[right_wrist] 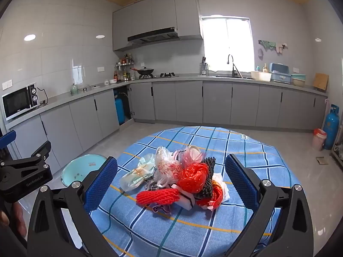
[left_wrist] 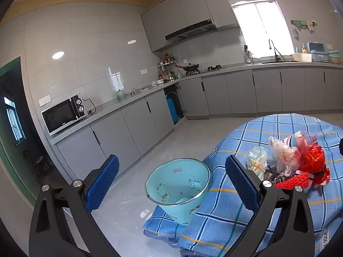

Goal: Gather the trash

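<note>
A pale turquoise enamel basin (left_wrist: 178, 189) with small cartoon prints sits tilted at the edge of the round desk under a blue checked cloth (left_wrist: 278, 132), leaning against the hanging cloth with its mouth turned up and toward the left camera. Inside it there is only a pale curved shape low against the wall; what that is cannot be told. In the right view just a slice of the basin's rim (right_wrist: 84, 168) shows, partly hidden behind that claw's left finger.

The trash lies heaped on the desk cloth (right_wrist: 214, 224): a crumpled red plastic bag (right_wrist: 194, 176), a red foam mesh sleeve (right_wrist: 157, 197) in front of it, a black mesh sleeve (right_wrist: 209, 175) beside the red bag, clear crumpled plastic bags (right_wrist: 165, 167) behind, and a pale greenish wrapper (right_wrist: 137, 174) at the left. The pieces touch and overlap one another.

The left claw (left_wrist: 171, 177) is spread wide and holds nothing, with the basin seen between its blue pads. The right claw (right_wrist: 171, 177) is likewise wide and bare, framing the trash heap, which lies apart from both pads.

Behind stand grey kitchen cabinets (right_wrist: 178, 100), a white microwave (right_wrist: 19, 101) and a blue gas cylinder (right_wrist: 331, 126).
</note>
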Demonstrator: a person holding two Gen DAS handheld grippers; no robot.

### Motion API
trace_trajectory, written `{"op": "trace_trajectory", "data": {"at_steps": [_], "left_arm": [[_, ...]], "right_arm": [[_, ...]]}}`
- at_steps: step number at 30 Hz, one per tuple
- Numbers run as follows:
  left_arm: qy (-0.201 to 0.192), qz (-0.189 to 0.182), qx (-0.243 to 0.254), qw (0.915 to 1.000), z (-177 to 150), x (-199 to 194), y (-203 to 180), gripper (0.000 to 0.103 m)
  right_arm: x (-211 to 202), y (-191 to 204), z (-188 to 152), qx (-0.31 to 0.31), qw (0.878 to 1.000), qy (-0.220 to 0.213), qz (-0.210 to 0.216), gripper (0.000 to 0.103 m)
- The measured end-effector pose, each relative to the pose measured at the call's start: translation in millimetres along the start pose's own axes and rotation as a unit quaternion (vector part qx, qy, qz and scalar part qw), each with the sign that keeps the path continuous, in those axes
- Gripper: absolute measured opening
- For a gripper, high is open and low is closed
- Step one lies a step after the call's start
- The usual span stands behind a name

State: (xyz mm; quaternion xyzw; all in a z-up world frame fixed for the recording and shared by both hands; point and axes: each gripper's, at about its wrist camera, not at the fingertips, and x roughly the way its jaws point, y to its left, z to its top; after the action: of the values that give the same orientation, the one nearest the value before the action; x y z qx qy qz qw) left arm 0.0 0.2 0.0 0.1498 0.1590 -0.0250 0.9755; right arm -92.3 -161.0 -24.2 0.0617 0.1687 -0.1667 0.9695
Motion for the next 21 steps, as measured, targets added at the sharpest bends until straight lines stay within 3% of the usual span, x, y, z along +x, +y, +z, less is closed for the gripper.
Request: {"op": "trace_trajectory", "data": {"at_steps": [21], "left_arm": [[-0.001,0.004,-0.001,1.0,4.0,0.8,1.4,0.097]], "right_arm": [[2.1,-3.5,-2.8,0.002,1.0,0.0,-0.001,0.099]]}}
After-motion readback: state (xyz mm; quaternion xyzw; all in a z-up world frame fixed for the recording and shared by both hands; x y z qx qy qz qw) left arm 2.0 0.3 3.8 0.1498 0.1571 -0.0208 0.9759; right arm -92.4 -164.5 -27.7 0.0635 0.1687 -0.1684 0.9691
